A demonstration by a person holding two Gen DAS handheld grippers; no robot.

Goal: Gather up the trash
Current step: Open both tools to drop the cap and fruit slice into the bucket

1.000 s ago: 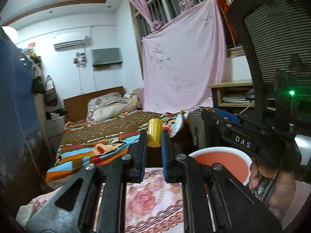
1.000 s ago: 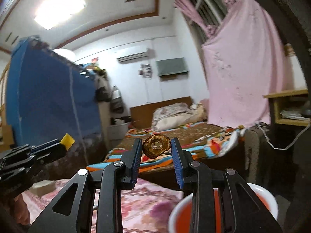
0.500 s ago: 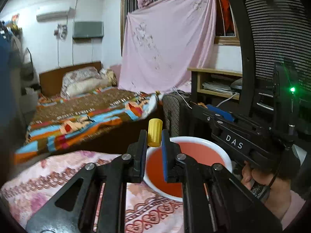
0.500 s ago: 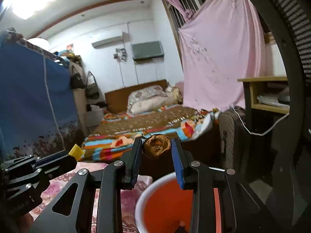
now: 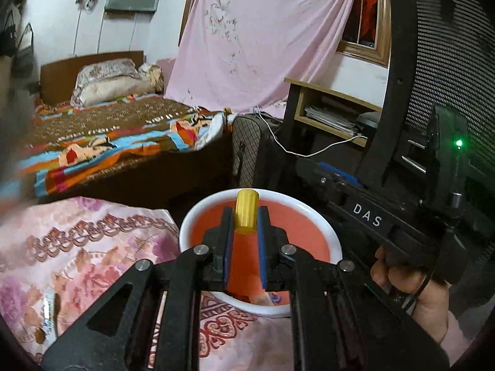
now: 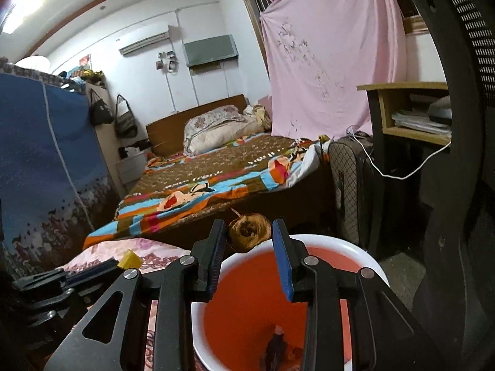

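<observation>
Both grippers have come over the red bin [image 5: 309,213]. Left gripper [image 5: 244,232] pinches a yellow cap [image 5: 246,211] above it. Right gripper [image 6: 249,247] has opened wide; the brown twine ball [image 6: 249,232] sits loose between its fingers [image 6: 283,262]. "DAS" is written on its side

Bin [image 5: 334,241]: white rim, orange inside. Cap [image 5: 246,210]: yellow. Twine ball [image 6: 249,232]: brown. Cloth [image 5: 80,247]: pink floral. Finger pads [image 6: 282,266]: blue.

Yellow cap [image 5: 246,211] above orange bin [image 5: 309,216]
</observation>
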